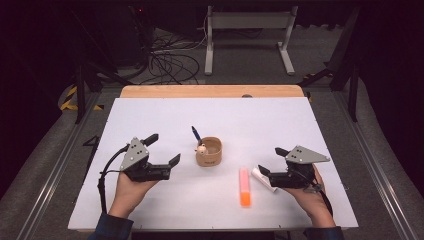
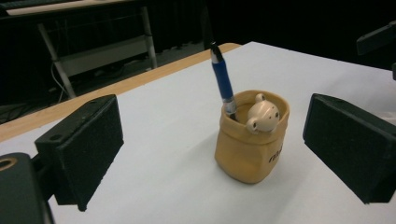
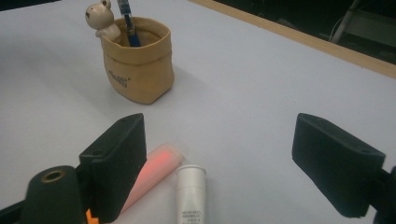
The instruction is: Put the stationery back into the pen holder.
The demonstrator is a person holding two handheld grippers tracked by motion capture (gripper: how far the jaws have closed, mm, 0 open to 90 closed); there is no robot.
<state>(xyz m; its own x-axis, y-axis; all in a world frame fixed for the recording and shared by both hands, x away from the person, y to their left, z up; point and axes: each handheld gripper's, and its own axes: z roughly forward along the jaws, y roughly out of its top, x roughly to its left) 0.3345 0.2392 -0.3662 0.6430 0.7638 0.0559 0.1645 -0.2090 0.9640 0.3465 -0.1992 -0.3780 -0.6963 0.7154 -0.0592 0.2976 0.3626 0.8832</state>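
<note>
Bench items, both claws spread
Right claw point(image 1: 266, 161) over white tube point(image 3: 190, 196) (orange marker point(image 1: 244, 187) beside); left claw point(image 1: 162, 148) faces tan pouch point(image 2: 251, 139).

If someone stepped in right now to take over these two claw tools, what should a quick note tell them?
Left gripper: open, empty, facing the tan pouch.
Right gripper: open, empty, over the white tube.
Pouch at mid-table already holds a blue pen and a bear-topped piece.
Orange marker and the white tube lie on the table beside the right gripper, not yet picked up; likely they go in the pouch next.
</note>
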